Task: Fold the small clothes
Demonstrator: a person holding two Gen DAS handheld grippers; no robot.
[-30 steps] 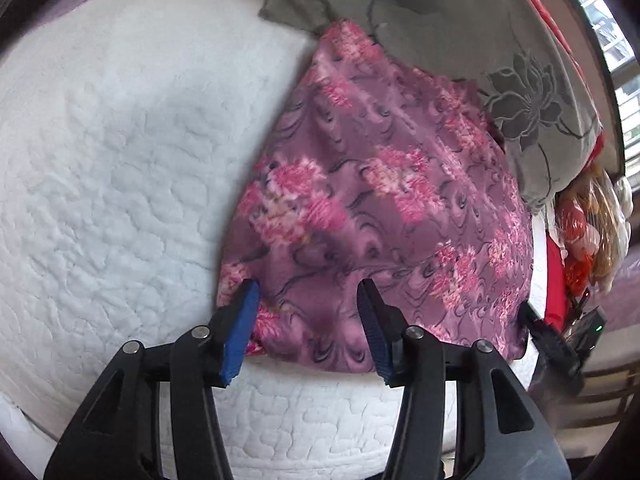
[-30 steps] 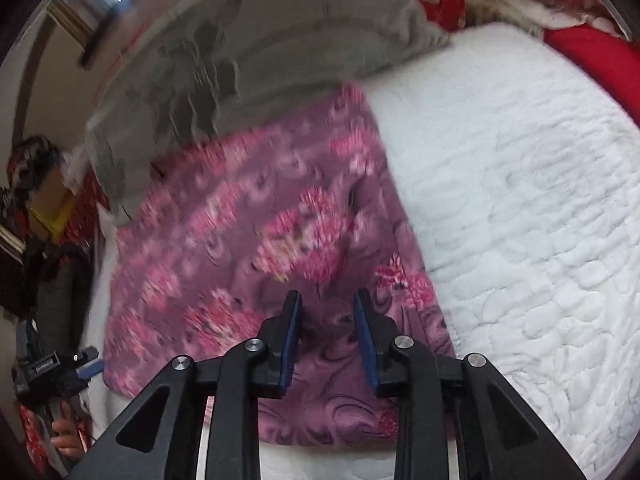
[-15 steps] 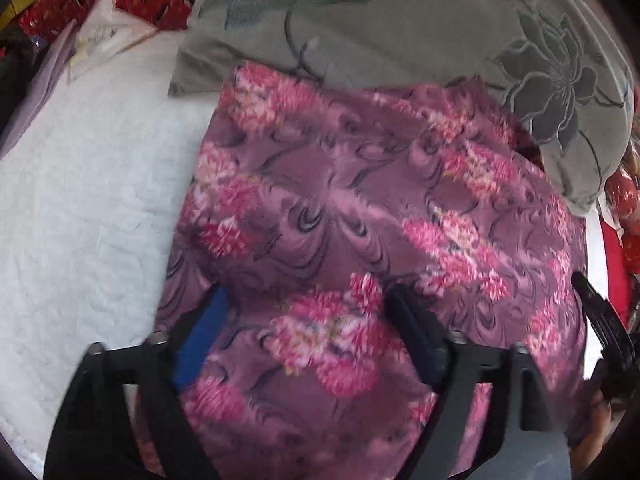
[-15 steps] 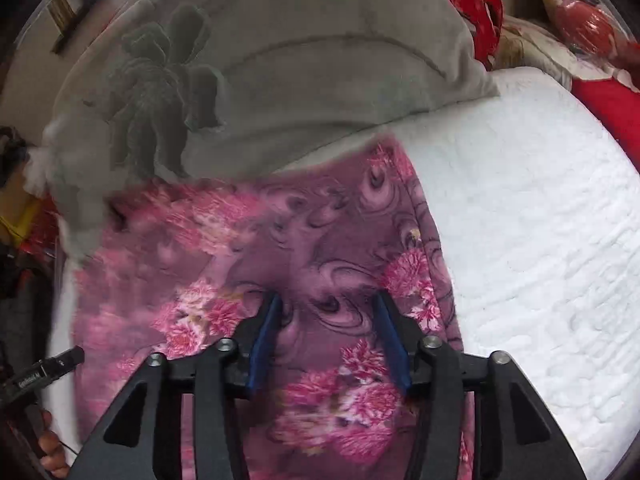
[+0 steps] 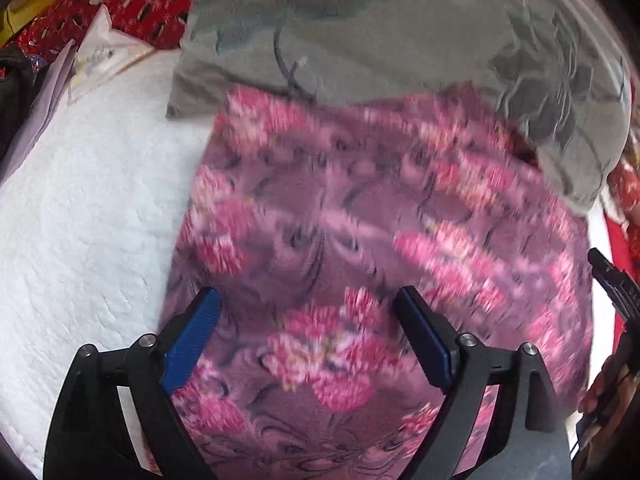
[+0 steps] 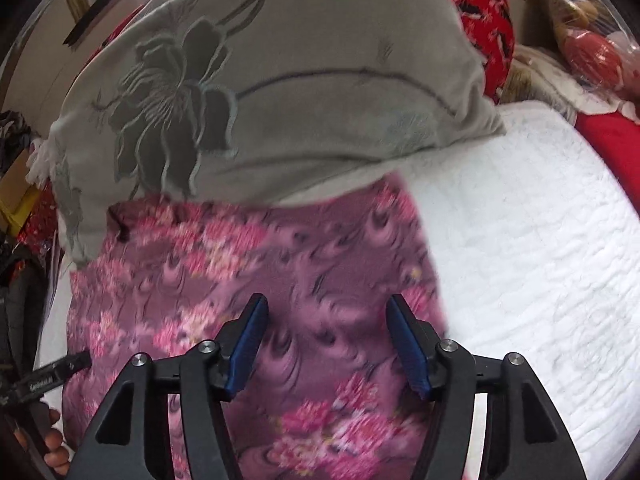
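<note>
Left wrist view shows the left tool point(image 5: 308, 312) with its two blue pads wide apart and nothing between them; it holds nothing. Under it lies the purple floral cloth point(image 5: 360, 240), spread flat on the white quilted bed point(image 5: 80, 240). The far edge of the cloth goes just under the grey pillow point(image 5: 400, 40) with a dark flower print. At the right edge of this view the right tool point(image 5: 612, 280) is partly seen beside the cloth.

Right wrist view shows the right tool point(image 6: 324, 312) also open, less wide, with nothing gripped, over the near part of the same cloth point(image 6: 280, 272). The grey pillow point(image 6: 280, 80) lies beyond it, and the white bed point(image 6: 540, 260) is to the right. Red patterned fabric point(image 6: 488, 20) is behind the pillow. The cloth looks blurred in both views.
</note>
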